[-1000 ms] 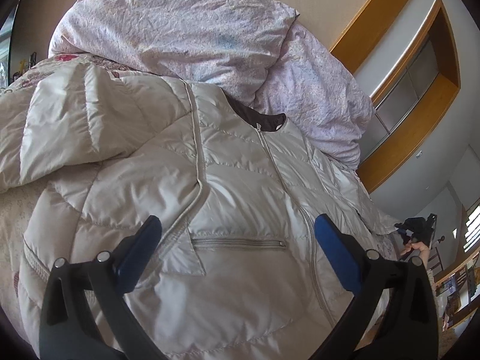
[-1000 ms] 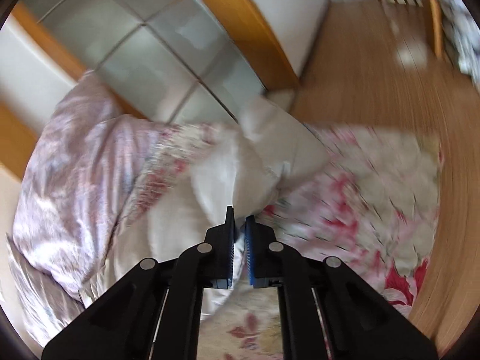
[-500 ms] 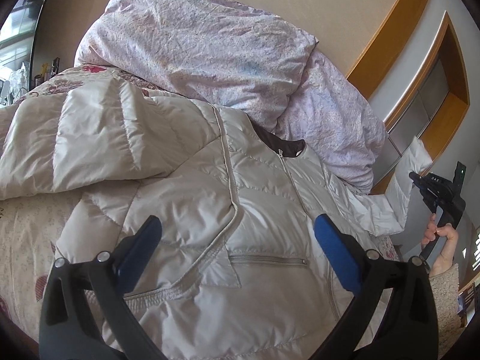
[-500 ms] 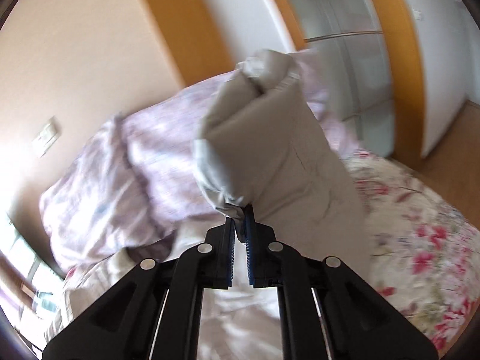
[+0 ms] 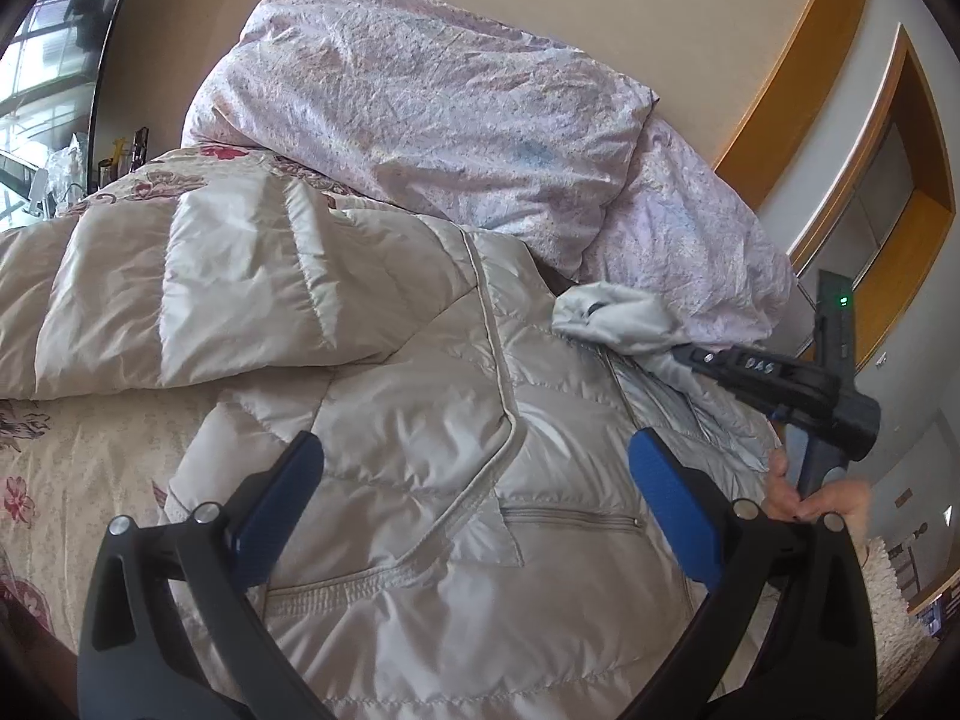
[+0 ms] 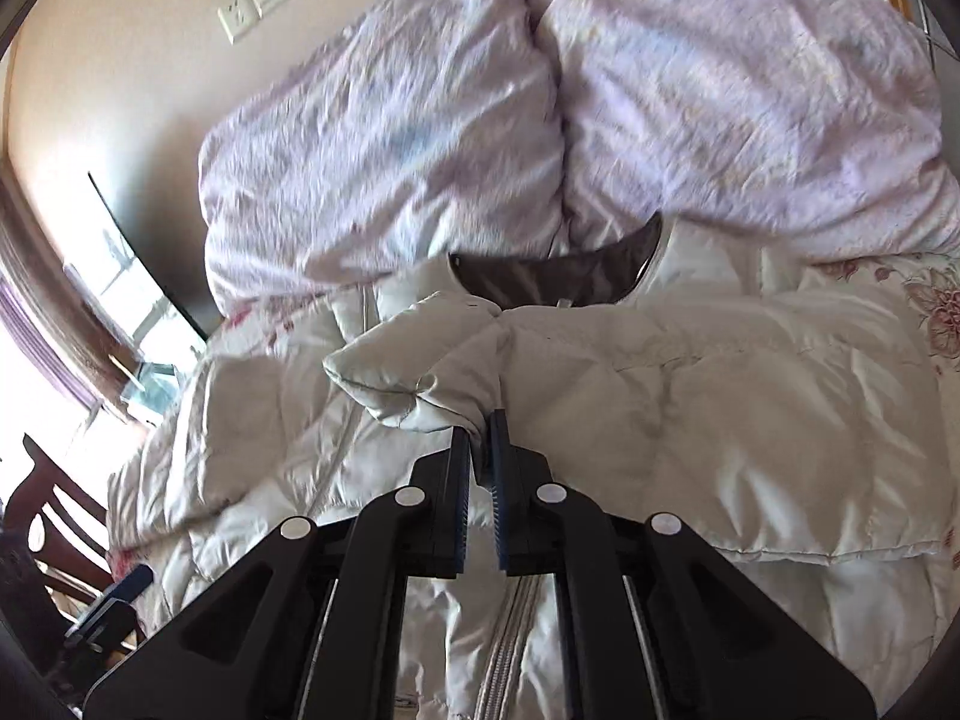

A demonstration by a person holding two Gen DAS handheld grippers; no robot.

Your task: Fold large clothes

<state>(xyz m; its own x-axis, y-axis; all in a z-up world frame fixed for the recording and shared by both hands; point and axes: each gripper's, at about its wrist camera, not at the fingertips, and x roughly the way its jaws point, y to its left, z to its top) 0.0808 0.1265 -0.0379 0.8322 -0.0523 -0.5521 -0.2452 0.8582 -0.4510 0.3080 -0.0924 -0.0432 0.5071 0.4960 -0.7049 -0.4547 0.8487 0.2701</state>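
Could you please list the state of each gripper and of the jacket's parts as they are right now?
Left gripper: open, holding nothing, above the jacket front.
Right gripper: shut on the right sleeve cuff.
Jacket: lies front up on the bed, zipped.
Right sleeve: folded across the chest.
Left sleeve: spread out sideways, not yet folded.
Pocket zip: closed.

The jacket (image 5: 420, 432) lies across the bedspread (image 5: 72, 468), filling the frame's centre. Two pillows (image 5: 420, 96) sit behind it at the top, against the wall. One sleeve (image 6: 690, 408) is folded across the jacket's chest, right of centre.
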